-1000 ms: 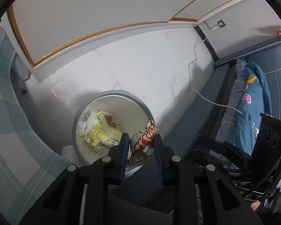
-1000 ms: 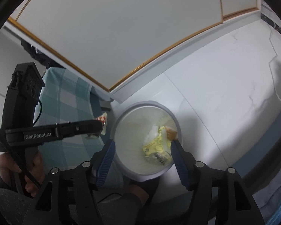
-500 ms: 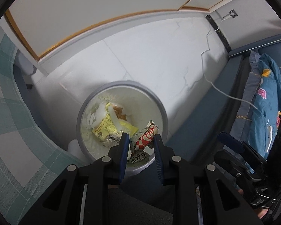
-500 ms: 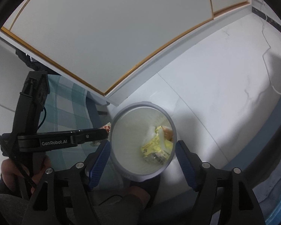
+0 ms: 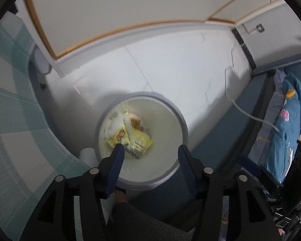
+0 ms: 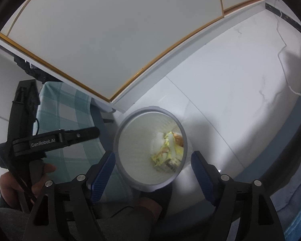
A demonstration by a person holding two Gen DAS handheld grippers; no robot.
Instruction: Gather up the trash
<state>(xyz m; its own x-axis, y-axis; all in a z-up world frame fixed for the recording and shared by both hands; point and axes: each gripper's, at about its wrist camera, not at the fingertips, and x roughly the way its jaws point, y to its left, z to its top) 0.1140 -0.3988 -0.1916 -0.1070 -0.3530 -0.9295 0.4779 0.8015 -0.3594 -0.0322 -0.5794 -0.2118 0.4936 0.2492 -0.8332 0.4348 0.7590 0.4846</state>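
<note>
A round white trash bin (image 5: 182, 124) stands on the pale floor, straight below both grippers. Yellow wrappers (image 5: 138, 140) and white paper lie at its bottom, also seen as yellow wrappers (image 6: 162, 156) inside the bin (image 6: 118, 136) in the right wrist view. My left gripper (image 5: 150, 150) hangs over the bin with its jaws opening and nothing between them. My right gripper (image 6: 152, 154) is also above the bin, its jaws opening wide and empty. In the right wrist view, a hand (image 6: 16, 184) holds the left gripper's black body (image 6: 50, 140) at the left.
A teal checked cloth (image 5: 14, 120) lies left of the bin, close to its rim. A white cable (image 5: 250, 116) runs over the floor at the right, beside a blue patterned quilt (image 5: 287, 120). White panels with gold trim (image 6: 130, 40) rise behind. A dark knee (image 5: 140, 221) is below.
The left jaws have opened and the red and white wrapper they held is gone from between them. The right jaws have spread wider. Both grippers stay over the bin.
</note>
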